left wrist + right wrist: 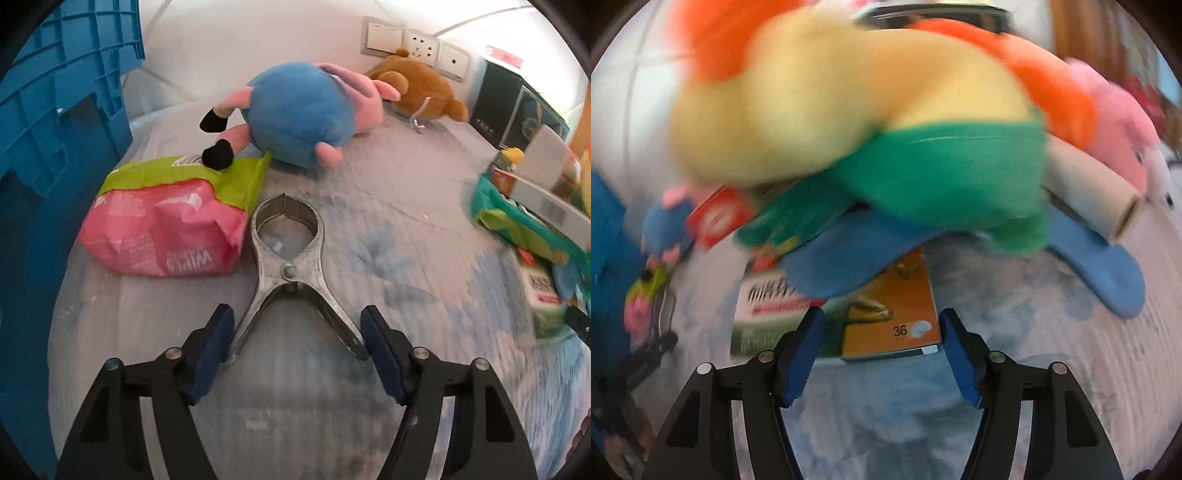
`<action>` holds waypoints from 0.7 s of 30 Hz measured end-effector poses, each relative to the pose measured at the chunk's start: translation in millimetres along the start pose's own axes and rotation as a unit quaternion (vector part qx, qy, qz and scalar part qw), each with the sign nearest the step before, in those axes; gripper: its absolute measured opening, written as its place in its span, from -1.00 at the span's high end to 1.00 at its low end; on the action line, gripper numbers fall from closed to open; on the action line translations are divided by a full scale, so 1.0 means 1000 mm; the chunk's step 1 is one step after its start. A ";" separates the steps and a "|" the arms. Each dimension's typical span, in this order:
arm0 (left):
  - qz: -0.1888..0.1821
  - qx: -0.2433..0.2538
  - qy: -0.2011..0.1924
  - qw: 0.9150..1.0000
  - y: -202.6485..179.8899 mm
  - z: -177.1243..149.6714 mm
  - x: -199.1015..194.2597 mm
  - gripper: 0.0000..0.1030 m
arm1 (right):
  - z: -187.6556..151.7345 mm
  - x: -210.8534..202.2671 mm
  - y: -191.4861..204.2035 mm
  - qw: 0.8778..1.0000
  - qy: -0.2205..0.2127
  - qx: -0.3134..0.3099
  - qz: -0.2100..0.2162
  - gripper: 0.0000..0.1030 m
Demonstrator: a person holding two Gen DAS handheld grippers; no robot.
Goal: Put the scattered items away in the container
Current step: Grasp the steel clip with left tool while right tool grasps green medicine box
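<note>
Bedsheet [406, 229]: perhaps four plush toys [295, 114].

Bare bedsheet [406, 236] lies right of the metal clamp [288, 258]; the wipes pack [166, 236] crowds its left.

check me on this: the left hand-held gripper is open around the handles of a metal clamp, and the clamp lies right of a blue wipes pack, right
Not quite. In the left wrist view the wipes pack is pink with a green top, not blue. The rest holds: the left hand-held gripper stands open with the metal clamp handles between its fingers, and the clamp lies right of the pack.
</note>
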State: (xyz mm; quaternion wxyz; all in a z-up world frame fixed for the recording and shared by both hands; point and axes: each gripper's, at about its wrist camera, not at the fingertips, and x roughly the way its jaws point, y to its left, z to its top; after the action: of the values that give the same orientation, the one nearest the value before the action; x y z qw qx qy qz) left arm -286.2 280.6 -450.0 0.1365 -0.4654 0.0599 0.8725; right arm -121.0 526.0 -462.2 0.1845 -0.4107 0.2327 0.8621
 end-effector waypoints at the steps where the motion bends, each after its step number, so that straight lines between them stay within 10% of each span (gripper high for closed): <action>1: -0.002 -0.002 0.002 1.000 -0.002 -0.006 -0.005 -0.37 | -0.004 -0.001 0.007 1.000 0.005 -0.011 0.012 -0.16; 3: -0.004 0.002 0.007 1.000 -0.008 -0.021 -0.016 -0.37 | -0.014 -0.004 0.020 0.999 0.016 -0.029 0.031 0.10; 11: -0.002 0.003 0.026 1.000 -0.008 -0.069 -0.052 -0.37 | -0.050 -0.028 0.074 0.985 0.059 -0.129 0.095 0.12; 21: 0.004 -0.007 0.010 1.000 0.003 -0.032 -0.057 -0.44 | 0.012 -0.013 0.031 0.992 0.032 -0.094 0.076 -0.04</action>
State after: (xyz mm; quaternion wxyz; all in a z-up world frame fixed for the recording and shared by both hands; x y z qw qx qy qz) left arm -231.6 259.8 -420.3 0.1295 -0.4747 0.0570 0.8687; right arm -136.2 505.3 -437.2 0.0717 -0.4347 0.1864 0.8782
